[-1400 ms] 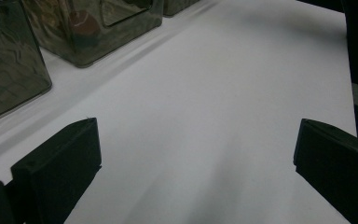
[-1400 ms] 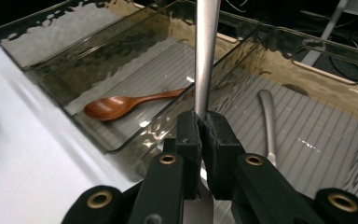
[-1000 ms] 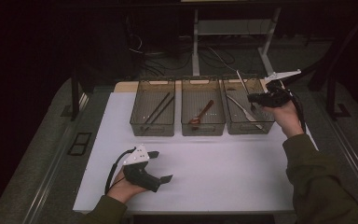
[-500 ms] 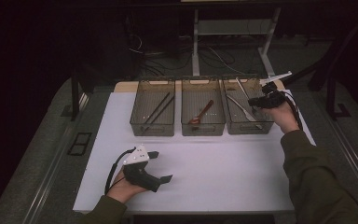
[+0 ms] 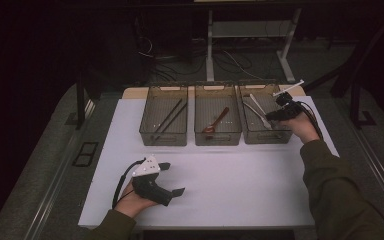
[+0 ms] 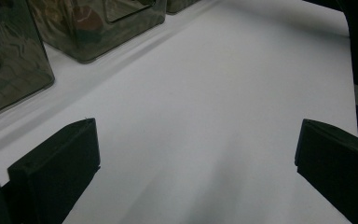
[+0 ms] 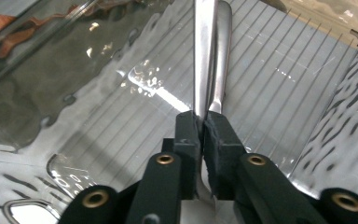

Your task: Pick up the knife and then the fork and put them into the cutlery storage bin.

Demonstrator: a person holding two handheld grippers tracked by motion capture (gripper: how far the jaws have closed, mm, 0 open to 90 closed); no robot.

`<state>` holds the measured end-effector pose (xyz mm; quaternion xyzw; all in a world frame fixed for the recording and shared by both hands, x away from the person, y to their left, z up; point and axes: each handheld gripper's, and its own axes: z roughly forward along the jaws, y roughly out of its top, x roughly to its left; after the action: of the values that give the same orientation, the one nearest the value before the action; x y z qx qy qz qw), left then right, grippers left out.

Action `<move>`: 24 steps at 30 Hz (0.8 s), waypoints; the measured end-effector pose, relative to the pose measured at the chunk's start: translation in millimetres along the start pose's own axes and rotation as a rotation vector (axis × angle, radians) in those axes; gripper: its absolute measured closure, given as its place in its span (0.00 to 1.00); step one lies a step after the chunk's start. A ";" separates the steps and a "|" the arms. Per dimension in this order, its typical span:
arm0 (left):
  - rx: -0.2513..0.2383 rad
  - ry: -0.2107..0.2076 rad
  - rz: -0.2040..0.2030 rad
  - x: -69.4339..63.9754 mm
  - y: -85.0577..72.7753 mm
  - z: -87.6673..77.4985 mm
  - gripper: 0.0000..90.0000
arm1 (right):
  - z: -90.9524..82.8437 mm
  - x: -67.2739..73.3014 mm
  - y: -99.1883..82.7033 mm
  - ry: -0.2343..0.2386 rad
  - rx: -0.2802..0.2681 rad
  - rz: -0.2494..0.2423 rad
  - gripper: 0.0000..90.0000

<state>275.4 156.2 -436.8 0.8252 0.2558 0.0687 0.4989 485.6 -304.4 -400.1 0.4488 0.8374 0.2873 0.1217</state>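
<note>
A: Right gripper view is showing the right gripper with its jaws nearly together around a steel utensil, apparently a knife or spoon handle. Its jaws have just been opening a little, yet the metal is sitting between the pads, so I am reading it as a grip that is loosening, not gone.

B: Which way is the piece lying from the tool?

A: Straight ahead of the jaws, its long axis running away from them and down over the ribbed floor of the right bin. In the high view the right gripper is hanging over that bin's far right corner, beside a pale utensil already lying inside.

B: And the other hand?

A: The left gripper is resting on the white sheet, jaws spread wide, nothing between them, well apart from all 3 bins. The right hand is plainly the nearer one; I am judging the drop to be its job.

B: Any writing or brands?

A: None that I am able to read.
</note>
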 end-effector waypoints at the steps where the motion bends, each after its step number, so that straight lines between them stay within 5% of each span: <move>1: 0.000 0.000 -0.001 0.0 -0.1 0.0 0.00 | -0.6 -0.4 0.0 0.002 -0.010 0.004 0.83; 17: 0.005 0.005 -0.003 0.3 -0.4 0.0 0.00 | -17.2 1.8 0.8 0.057 -0.115 0.057 0.48; 24: 0.010 0.014 -0.005 0.3 -0.6 -0.6 0.00 | -34.0 8.7 -3.5 0.081 -0.185 0.054 0.44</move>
<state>275.2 157.1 -437.0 0.8265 0.2616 0.0718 0.4933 462.6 -311.4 -374.3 0.4460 0.7992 0.3844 0.1210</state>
